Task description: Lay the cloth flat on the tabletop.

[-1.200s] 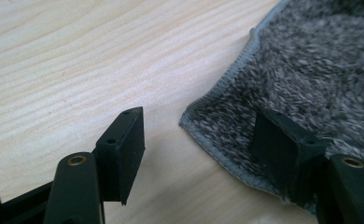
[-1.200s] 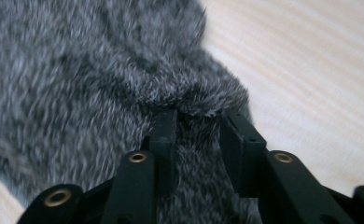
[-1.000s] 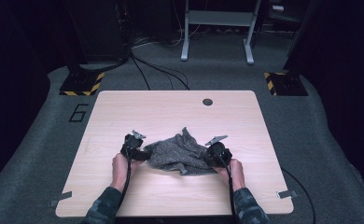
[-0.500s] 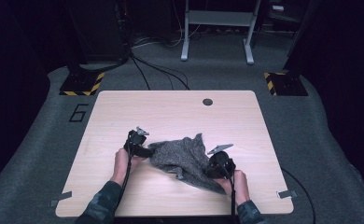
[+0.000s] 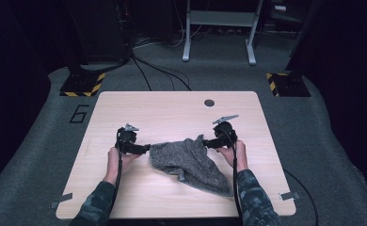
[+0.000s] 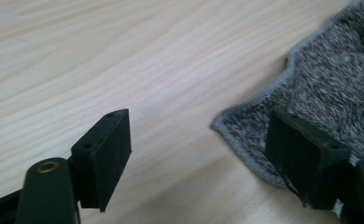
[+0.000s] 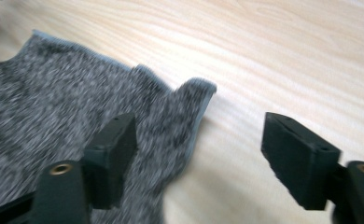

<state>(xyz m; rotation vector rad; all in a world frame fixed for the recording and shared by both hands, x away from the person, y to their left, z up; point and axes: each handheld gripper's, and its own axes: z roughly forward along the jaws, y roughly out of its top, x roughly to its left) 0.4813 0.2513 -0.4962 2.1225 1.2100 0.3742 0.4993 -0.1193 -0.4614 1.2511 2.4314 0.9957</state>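
Note:
A grey speckled cloth [image 5: 187, 162] lies crumpled on the wooden table [image 5: 139, 110], with one point reaching toward the front right. My left gripper [image 5: 147, 148] sits at the cloth's left edge and is open. In the left gripper view the cloth's hemmed corner [image 6: 320, 84] lies by the right jaw, and the left gripper [image 6: 199, 140] holds nothing. My right gripper [image 5: 208, 143] is open at the cloth's far right corner. In the right gripper view the right gripper [image 7: 199, 140] straddles a raised fold [image 7: 196, 95] of the cloth [image 7: 54, 107].
A small dark round cap [image 5: 209, 102] sits in the table near its far edge. Tape strips [image 5: 287, 195] mark the front corners. Beyond the table stand yellow-black striped bases [image 5: 83, 84] and a metal frame [image 5: 219, 33] on the floor.
My right gripper has moved away from the person, toward the cloth's far right corner. The cloth has spread toward the front right. The left gripper has barely moved.

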